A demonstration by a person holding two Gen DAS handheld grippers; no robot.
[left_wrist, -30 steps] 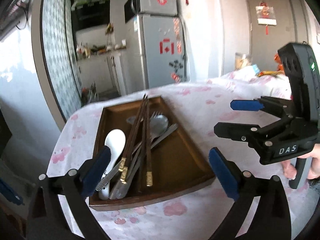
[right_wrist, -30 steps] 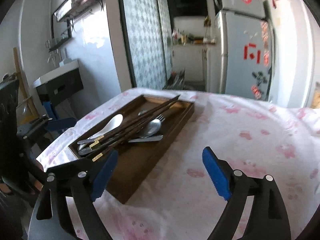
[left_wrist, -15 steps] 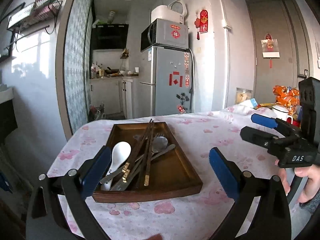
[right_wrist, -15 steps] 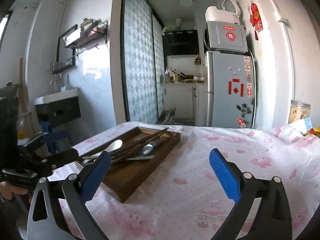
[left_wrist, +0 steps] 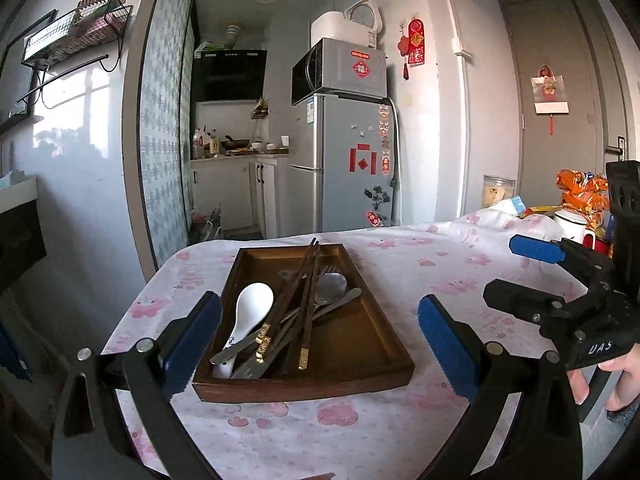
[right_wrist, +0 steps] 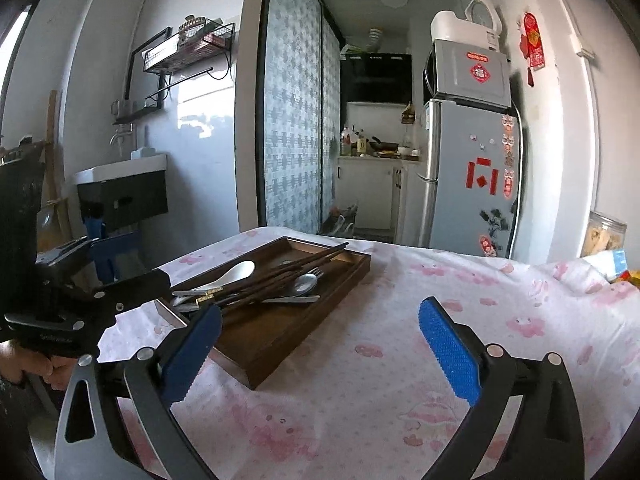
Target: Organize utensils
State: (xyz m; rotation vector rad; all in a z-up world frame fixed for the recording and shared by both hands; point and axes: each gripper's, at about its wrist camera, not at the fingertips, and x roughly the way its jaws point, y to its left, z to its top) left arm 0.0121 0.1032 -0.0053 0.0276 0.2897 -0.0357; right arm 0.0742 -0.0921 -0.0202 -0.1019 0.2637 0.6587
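Note:
A dark wooden tray sits on the pink-flowered tablecloth and holds a mixed pile of utensils: a white ceramic spoon, dark chopsticks, a metal spoon and a fork. My left gripper is open and empty, held above the tray's near end. My right gripper is open and empty, to the right of the tray over bare cloth; it also shows in the left wrist view.
The table ends just left of and beyond the tray. A white mug, snack bags and a clear jar stand at the far right. A fridge and kitchen lie behind.
Both grippers have pulled back and tilted up from the tray, so the tray looks smaller and more of the room shows. Both stay open and empty.

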